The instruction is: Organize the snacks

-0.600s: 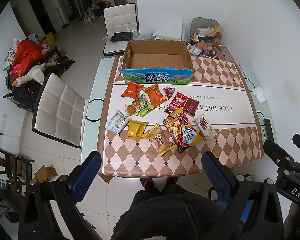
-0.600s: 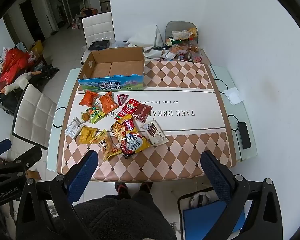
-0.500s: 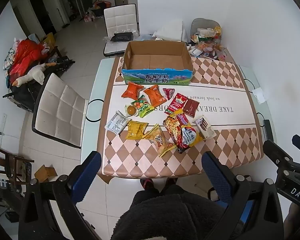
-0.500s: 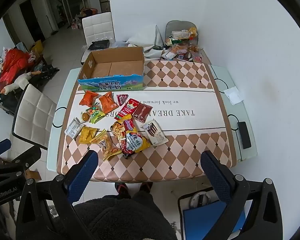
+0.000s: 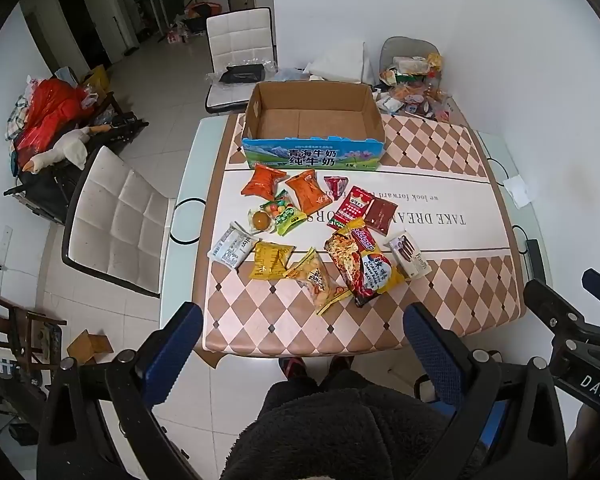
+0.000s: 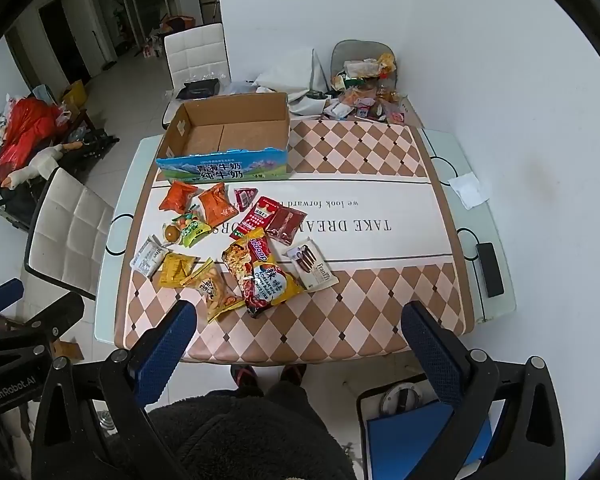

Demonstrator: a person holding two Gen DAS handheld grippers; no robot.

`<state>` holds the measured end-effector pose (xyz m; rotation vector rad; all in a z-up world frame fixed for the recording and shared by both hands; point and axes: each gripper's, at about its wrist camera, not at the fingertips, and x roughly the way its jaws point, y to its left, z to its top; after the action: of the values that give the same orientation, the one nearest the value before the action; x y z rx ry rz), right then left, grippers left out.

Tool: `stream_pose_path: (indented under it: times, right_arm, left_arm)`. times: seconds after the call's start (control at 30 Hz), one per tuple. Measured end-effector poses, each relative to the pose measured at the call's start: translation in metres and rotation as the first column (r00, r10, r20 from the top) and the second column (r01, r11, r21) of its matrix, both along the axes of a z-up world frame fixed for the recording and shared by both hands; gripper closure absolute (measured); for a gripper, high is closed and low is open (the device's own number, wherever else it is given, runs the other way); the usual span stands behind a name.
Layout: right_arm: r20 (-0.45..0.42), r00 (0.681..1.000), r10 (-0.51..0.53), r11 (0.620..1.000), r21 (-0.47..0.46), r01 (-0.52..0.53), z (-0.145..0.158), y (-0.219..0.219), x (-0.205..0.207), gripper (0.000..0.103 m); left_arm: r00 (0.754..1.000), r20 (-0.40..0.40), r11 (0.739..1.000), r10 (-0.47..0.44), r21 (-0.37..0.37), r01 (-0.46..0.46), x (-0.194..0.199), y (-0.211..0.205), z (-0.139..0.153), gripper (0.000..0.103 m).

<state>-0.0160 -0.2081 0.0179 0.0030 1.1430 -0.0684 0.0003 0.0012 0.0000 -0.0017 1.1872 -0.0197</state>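
1. While nothing is yet being lifted, the left gripper [image 5: 302,350] and right gripper [image 6: 300,346] are hovering high above the worktop [image 5: 440,300], jaws spread wide and gripping nothing.
2. The snack packets [image 5: 312,228] are lying scattered, well apart from both grippers.
3. The empty cardboard box [image 5: 314,120] is standing just beyond them, likely waiting to receive them.

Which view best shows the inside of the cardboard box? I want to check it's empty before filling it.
The left wrist view: it looks almost straight into the cardboard box, showing its whole bare floor. The right wrist view sees the box from the side, but its floor also looks bare.
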Motion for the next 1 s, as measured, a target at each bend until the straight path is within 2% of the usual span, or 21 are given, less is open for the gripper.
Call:
stream_pose_path:
  times: [1.0]
  right_arm:
    - [0.009, 1.000, 0.007, 1.000, -0.001, -0.007, 0.002, 0.003, 0.008, 0.000]
  left_arm:
    - [1.000, 0.005, 1.000, 0.004, -0.016, -0.004, 0.016, -0.012, -0.003, 0.000]
